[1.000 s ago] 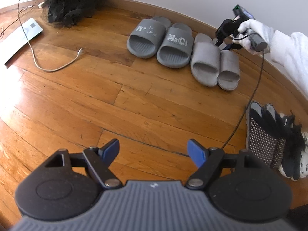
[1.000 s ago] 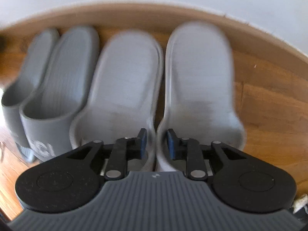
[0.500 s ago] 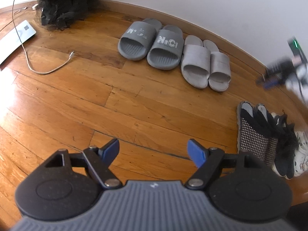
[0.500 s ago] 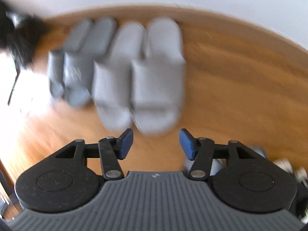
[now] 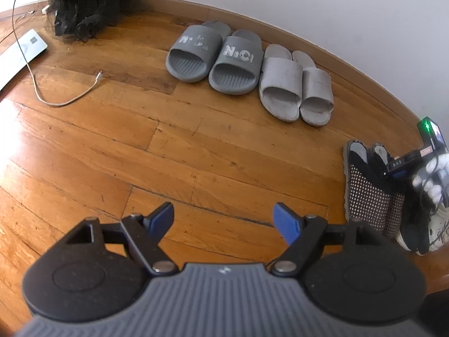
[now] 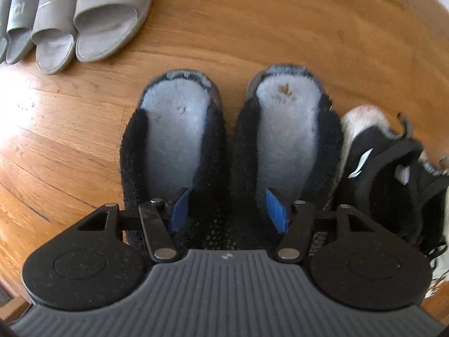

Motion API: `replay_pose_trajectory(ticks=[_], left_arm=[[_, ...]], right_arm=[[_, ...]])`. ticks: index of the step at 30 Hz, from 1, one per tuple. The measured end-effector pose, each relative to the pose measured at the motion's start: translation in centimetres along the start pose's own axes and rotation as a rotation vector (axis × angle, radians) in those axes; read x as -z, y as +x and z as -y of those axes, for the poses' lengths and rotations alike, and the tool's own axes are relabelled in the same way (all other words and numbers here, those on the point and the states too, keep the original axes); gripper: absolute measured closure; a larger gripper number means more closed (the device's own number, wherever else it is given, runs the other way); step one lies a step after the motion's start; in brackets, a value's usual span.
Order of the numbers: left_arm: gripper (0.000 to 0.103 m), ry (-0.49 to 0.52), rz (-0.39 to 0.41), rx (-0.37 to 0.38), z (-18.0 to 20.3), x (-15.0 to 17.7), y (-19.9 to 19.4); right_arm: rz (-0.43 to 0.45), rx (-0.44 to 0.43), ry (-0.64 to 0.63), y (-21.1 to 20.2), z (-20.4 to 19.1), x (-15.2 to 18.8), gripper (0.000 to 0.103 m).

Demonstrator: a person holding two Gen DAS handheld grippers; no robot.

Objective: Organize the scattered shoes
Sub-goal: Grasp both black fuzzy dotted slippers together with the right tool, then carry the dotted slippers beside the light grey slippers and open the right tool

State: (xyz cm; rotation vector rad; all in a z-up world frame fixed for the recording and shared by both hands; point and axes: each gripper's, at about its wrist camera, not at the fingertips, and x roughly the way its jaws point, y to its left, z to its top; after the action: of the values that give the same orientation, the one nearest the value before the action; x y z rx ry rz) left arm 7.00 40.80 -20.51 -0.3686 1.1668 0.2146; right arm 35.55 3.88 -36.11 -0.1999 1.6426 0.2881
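Observation:
Two dark grey slides [image 5: 213, 59] and two light grey slides [image 5: 294, 84] stand in a row against the wall. A pair of black fuzzy slippers [image 6: 227, 146] with pale blue lining lies side by side just under my right gripper [image 6: 228, 207], which is open, one blue pad over each slipper. In the left wrist view the same slippers [image 5: 364, 185] lie at the right, with the right gripper [image 5: 398, 168] over them in a white-gloved hand [image 5: 432, 179]. My left gripper [image 5: 223, 220] hangs open above bare wooden floor with nothing between its fingers.
A black sneaker [image 6: 393, 174] and a white shoe [image 5: 437, 236] lie right of the slippers. At far left are a black tulle heap [image 5: 89, 5], a white flat device [image 5: 22, 53] and a loose white cable [image 5: 64, 98]. The baseboard [image 5: 350, 64] runs behind the slides.
My right gripper has left the light grey slides, opened, and swung right and down over the black fuzzy slippers. The left gripper has pulled back slightly and stays open.

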Motion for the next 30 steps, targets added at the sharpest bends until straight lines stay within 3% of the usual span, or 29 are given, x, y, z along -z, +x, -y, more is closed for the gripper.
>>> replay_pose_trajectory(ticks=[4, 6, 8, 20, 30], left_arm=[[0.027, 0.001, -0.010, -0.004, 0.0, 0.0, 0.3], [0.027, -0.002, -0.012, -0.007, 0.0, 0.3, 0.1], [0.027, -0.006, -0.017, -0.007, -0.1, 0.4, 0.0], [0.027, 0.018, -0.030, 0.012, 1.0, 0.0, 0.6], [0.027, 0.030, -0.038, 0.010, 1.8, 0.0, 1.0]], right_arm=[[-0.024, 0.027, -0.040, 1.8, -1.2, 0.3, 0.049], [-0.016, 0.065, -0.053, 2.3, -1.6, 0.3, 0.072], [-0.014, 0.076, -0.037, 2.1, -1.6, 0.1, 0.077], [0.040, 0.045, -0.001, -0.6, -0.7, -3.3, 0.079], [0.140, 0.028, 0.020, -2.7, -0.1, -11.1, 0.079]])
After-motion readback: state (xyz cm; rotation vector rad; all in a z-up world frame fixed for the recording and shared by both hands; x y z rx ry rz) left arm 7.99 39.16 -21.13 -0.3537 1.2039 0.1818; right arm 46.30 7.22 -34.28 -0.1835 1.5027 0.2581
